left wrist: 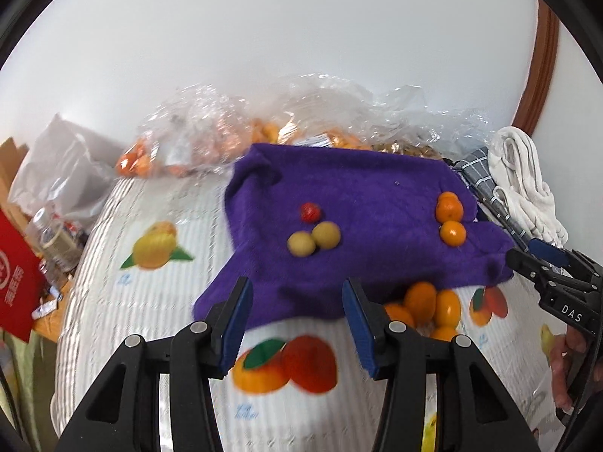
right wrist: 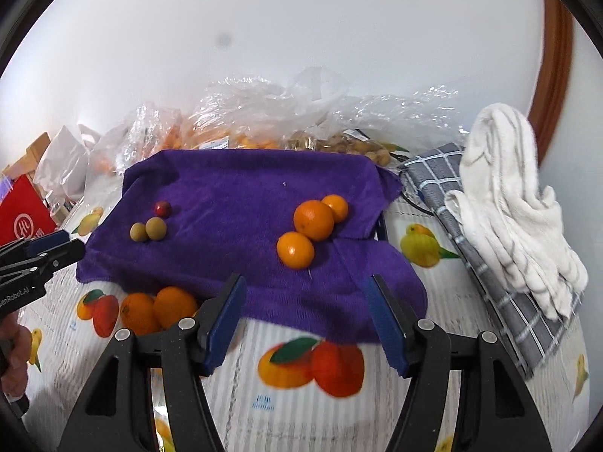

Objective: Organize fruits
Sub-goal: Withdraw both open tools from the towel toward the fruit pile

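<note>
A purple cloth lies on a tablecloth printed with fruit. On the cloth sit a small red fruit, two yellow-green round fruits and three oranges. Several more oranges rest on the tablecloth at the cloth's near edge. My left gripper hangs open over the cloth's near left edge, nothing between its blue pads. My right gripper is open above the near right edge, also with nothing in it.
Clear plastic bags of fruit line the wall behind the cloth. A white towel lies on a grey checked cloth at the right. A red box and clutter stand off the table's left. A hand holds the right gripper.
</note>
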`<state>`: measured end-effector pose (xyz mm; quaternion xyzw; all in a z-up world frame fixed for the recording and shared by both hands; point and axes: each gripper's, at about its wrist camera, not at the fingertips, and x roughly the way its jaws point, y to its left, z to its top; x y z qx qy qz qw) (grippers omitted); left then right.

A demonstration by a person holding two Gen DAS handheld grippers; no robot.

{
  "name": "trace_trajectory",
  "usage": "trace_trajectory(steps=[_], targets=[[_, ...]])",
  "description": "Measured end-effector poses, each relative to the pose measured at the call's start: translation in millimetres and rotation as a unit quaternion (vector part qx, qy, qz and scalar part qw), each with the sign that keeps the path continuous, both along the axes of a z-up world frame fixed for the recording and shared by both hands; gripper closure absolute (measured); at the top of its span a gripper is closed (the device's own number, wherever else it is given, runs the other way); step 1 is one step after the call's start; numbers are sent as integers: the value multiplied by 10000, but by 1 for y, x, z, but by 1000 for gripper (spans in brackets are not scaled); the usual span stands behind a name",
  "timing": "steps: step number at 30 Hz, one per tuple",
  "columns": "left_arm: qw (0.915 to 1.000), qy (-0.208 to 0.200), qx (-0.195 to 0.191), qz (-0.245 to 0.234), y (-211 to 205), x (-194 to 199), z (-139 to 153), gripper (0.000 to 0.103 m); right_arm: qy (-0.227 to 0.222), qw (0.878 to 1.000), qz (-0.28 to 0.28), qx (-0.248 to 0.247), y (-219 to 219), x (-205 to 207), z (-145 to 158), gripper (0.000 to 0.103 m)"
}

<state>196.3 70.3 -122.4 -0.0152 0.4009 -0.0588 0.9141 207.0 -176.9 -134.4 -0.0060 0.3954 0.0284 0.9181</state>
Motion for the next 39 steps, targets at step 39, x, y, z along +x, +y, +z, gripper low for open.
trace_trajectory(steps=[39], targets=[[9970,435,-442,453,57,-49,-65,47,537,9950,575,616,51,-9,-38,47]])
